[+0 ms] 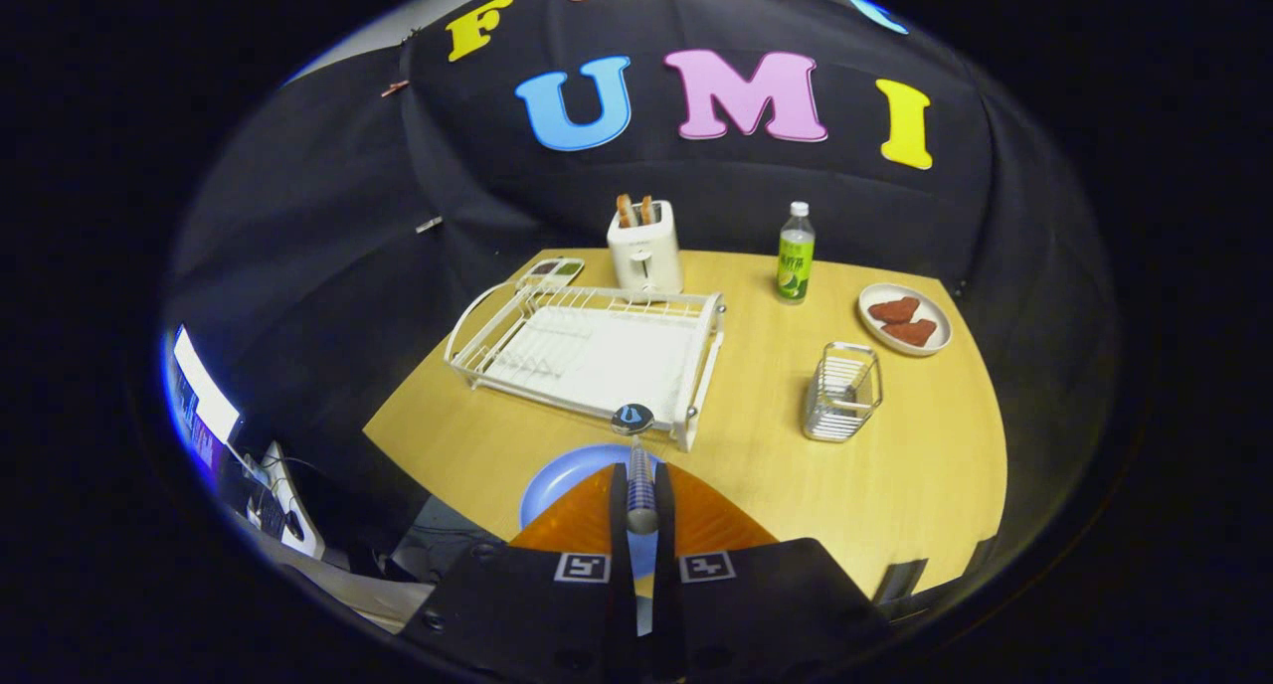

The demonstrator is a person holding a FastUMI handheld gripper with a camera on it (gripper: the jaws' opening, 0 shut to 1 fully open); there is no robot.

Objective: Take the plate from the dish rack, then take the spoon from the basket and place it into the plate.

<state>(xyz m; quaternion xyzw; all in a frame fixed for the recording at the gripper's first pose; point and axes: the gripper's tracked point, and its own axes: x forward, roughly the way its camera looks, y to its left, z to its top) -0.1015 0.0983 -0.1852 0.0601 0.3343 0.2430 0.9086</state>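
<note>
My gripper [641, 472] is shut on the spoon [633, 420]. The spoon's striped handle runs up between the two orange fingers [577, 525], and its dark bowl pokes out just past the tips. Directly under the fingers a light blue plate [560, 481] lies flat on the wooden table [776, 475]; the fingers hide its right part. Just beyond the spoon's bowl stands the white dish rack [587, 351] with nothing in it. The wire basket [842, 391] stands to the right of the rack, and I see nothing inside it.
A white toaster [644, 249] with two slices stands behind the rack, with a small tray [555, 266] to its left. Behind the basket are a green bottle [796, 254] and a white plate [935, 338] holding two brown pieces. A lit screen [199, 406] sits off the table's left.
</note>
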